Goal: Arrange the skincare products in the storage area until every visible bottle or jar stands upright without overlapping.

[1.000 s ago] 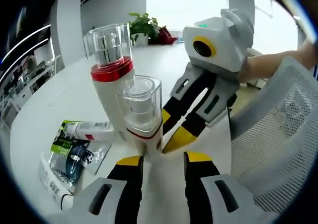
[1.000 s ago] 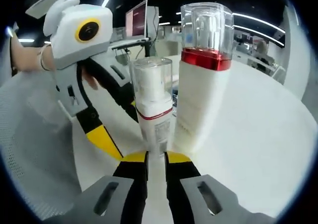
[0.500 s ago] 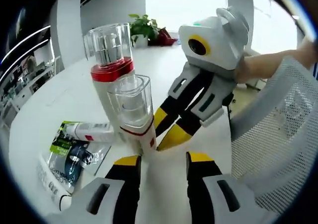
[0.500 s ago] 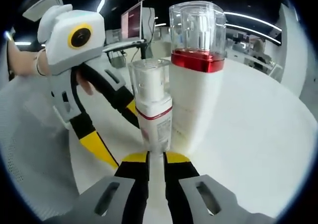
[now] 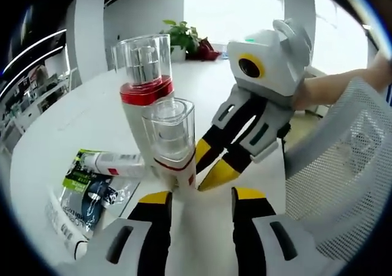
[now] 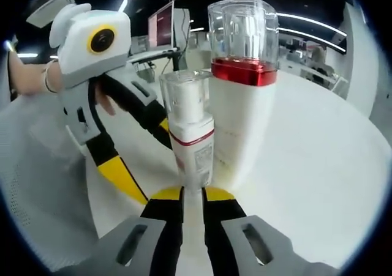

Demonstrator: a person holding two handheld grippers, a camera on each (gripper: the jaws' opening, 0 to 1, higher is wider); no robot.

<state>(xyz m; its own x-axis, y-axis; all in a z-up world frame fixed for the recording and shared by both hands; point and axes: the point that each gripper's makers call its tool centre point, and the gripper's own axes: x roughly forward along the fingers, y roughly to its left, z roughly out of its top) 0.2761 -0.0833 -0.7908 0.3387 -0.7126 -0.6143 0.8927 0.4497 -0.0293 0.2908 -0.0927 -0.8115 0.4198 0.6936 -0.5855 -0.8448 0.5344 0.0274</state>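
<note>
Since half a second ago: the small white bottle with the clear square cap and thin red band [image 5: 173,146] leaned toward your left gripper's side then; now it stands closer to upright, and your right gripper has stayed at its foot.

Right gripper [image 6: 193,194]: its yellow-tipped black jaws stand almost closed, with a thin gap, just in front of the small bottle's base [image 6: 191,138]. You cannot tell from these views whether they pinch it. In the left gripper view the same gripper [image 5: 213,163] reaches in from the right, tips at the bottle's base.

Left gripper [image 5: 200,197]: your jaws are spread and hold nothing; the small bottle stands just beyond the gap. In the right gripper view it [image 6: 144,161] comes in from the left, one yellow tip beside the bottle.

Tall white bottle with a clear cap and a broad red collar [image 5: 144,101]: upright, right behind the small one and seemingly touching it [image 6: 242,86].

White tube with red print [image 5: 114,161]: lying flat on the table, left of the bottles.

Clear plastic packet with green and blue print [image 5: 90,193]: flat, partly under the tube.

White round table [image 5: 61,129]: carries everything.

White mesh chair back [image 5: 340,172]: at your right edge.

Potted green plant [image 5: 181,33]: far side of the table.
</note>
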